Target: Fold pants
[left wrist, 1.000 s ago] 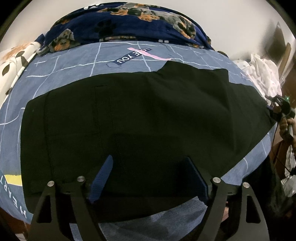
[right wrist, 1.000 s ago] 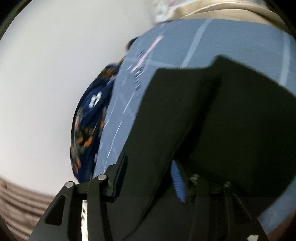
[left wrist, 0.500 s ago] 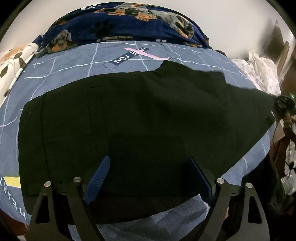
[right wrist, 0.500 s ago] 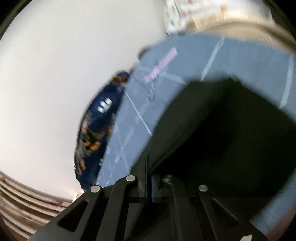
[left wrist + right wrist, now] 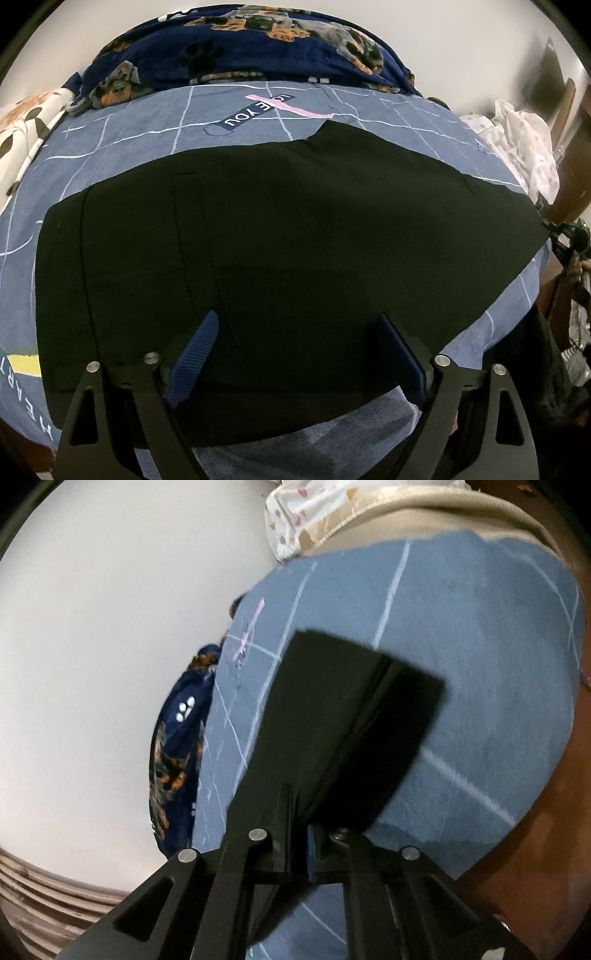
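Two claws working: your right gripper [image 5: 299, 830] is pinching the limp, light pants [image 5: 332, 720] hem, left gripper [image 5: 299, 354] hovering spread above the waist.

1. Black pants [image 5: 280, 236] are lying flat, covering most of the bed [image 5: 140, 147]; nothing is standing on them, so the air above is staying passable.
2. A blue dog-print blanket [image 5: 258, 48] is piling up along the far edge, blocking reach there.
3. A white spotted cloth [image 5: 524, 140] is heaping at the right edge, and a spotted pillow [image 5: 22, 125] is crowding the left.
4. A bare sheet strip is lying open between pants and blanket.
5. The left gripper [image 5: 295, 354], fingers spread wide, is hanging clear over the near hem.
6. In the right wrist view, bare sheet is lying open beyond the pants' end [image 5: 332, 720].
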`<state>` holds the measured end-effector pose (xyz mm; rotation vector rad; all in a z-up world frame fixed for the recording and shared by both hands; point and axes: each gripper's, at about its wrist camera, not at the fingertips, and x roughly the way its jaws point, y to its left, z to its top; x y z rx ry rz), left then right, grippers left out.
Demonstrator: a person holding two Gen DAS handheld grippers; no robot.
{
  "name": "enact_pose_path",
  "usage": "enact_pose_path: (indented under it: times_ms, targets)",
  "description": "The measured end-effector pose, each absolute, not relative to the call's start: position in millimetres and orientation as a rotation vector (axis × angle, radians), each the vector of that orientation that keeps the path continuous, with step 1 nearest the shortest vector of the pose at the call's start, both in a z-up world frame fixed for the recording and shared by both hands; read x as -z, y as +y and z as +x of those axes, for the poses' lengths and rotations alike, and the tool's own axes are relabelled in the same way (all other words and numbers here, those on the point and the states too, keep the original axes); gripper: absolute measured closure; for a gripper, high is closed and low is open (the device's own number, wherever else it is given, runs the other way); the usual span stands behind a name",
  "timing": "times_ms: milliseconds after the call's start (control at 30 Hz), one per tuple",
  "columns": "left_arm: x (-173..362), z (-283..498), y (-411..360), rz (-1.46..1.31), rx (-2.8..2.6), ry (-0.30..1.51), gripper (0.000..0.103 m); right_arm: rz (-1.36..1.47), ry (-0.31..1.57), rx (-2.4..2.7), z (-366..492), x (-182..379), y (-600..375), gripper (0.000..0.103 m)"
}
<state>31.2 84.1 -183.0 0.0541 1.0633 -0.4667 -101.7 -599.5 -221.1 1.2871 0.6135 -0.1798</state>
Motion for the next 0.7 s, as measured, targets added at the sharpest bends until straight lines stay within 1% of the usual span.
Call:
enact_pose_path:
  times_ms: [100, 167, 200, 333, 400, 467, 500, 533, 567, 600, 667, 700]
  targets:
    - [184, 31, 82, 0.067, 0.465, 1.062, 0.014, 1.271, 0.643, 0.222, -103, 222, -602, 0.095]
    - [184, 31, 82, 0.073, 0.467, 1.061, 0.014, 1.259, 0.651, 0.249, -106, 224, -601, 0.099]
    - [184, 31, 82, 0.072, 0.468, 1.060, 0.014, 1.261, 0.640, 0.256, -108, 225, -601, 0.099]
    - [184, 31, 83, 0.070, 0.471, 1.058, 0.013, 1.283, 0.625, 0.246, -110, 232, -604, 0.100]
    - [184, 31, 83, 0.071, 0.470, 1.057, 0.013, 1.312, 0.591, 0.230, -114, 232, -607, 0.097]
    - [184, 31, 82, 0.071, 0.470, 1.057, 0.012, 1.298, 0.577, 0.251, -117, 226, -610, 0.091]
    - [184, 31, 82, 0.071, 0.470, 1.057, 0.011, 1.291, 0.554, 0.266, -121, 221, -612, 0.090]
    - [184, 31, 82, 0.073, 0.470, 1.056, 0.010, 1.284, 0.522, 0.279, -127, 216, -615, 0.085]
    - [184, 31, 81, 0.075, 0.469, 1.055, 0.010, 1.274, 0.501, 0.298, -133, 211, -618, 0.079]
    - [184, 31, 81, 0.077, 0.469, 1.054, 0.009, 1.255, 0.492, 0.321, -137, 205, -622, 0.075]
    - [184, 30, 79, 0.083, 0.468, 1.052, 0.008, 1.225, 0.503, 0.359, -141, 200, -625, 0.059]
    - [184, 30, 79, 0.085, 0.468, 1.051, 0.008, 1.220, 0.506, 0.371, -142, 201, -627, 0.055]
